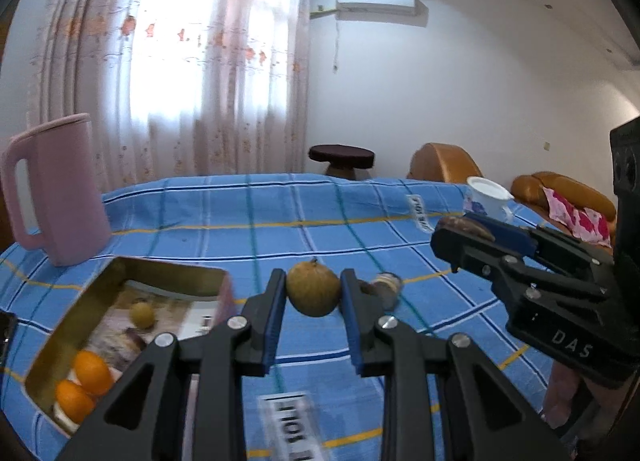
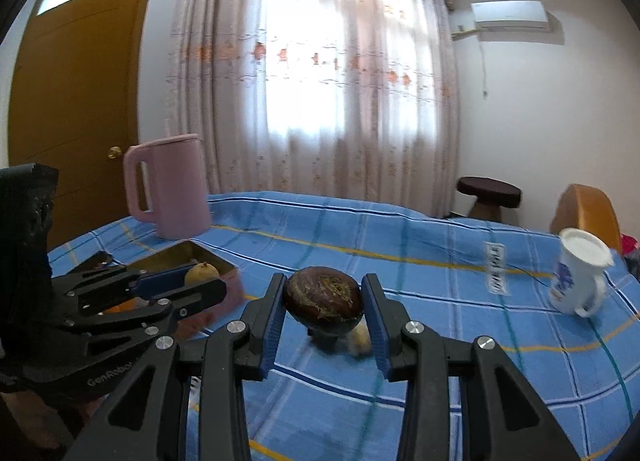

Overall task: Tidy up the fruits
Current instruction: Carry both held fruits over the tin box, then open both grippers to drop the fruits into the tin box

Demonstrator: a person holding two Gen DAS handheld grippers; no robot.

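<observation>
My left gripper (image 1: 313, 293) is shut on a round yellow-brown fruit (image 1: 313, 292) and holds it above the blue checked cloth (image 1: 240, 229), right of a gold tin box (image 1: 80, 301). The box holds two oranges (image 1: 86, 383) and a small yellow fruit (image 1: 141, 314). My right gripper (image 2: 324, 303) is shut on a dark purple-brown fruit (image 2: 323, 299) above the cloth. In the right wrist view the left gripper (image 2: 192, 281) with its fruit (image 2: 202, 272) is over the box (image 2: 180, 255). In the left wrist view the right gripper (image 1: 460, 235) is at the right.
A pink jug (image 1: 56, 193) stands behind the box. A white printed mug (image 2: 578, 273) stands at the right. A small pale object (image 2: 360, 337) lies on the cloth under the right gripper; a blurred small object (image 1: 386, 287) lies beyond the left gripper. A sofa (image 1: 560, 197) and stool (image 1: 341, 159) stand behind.
</observation>
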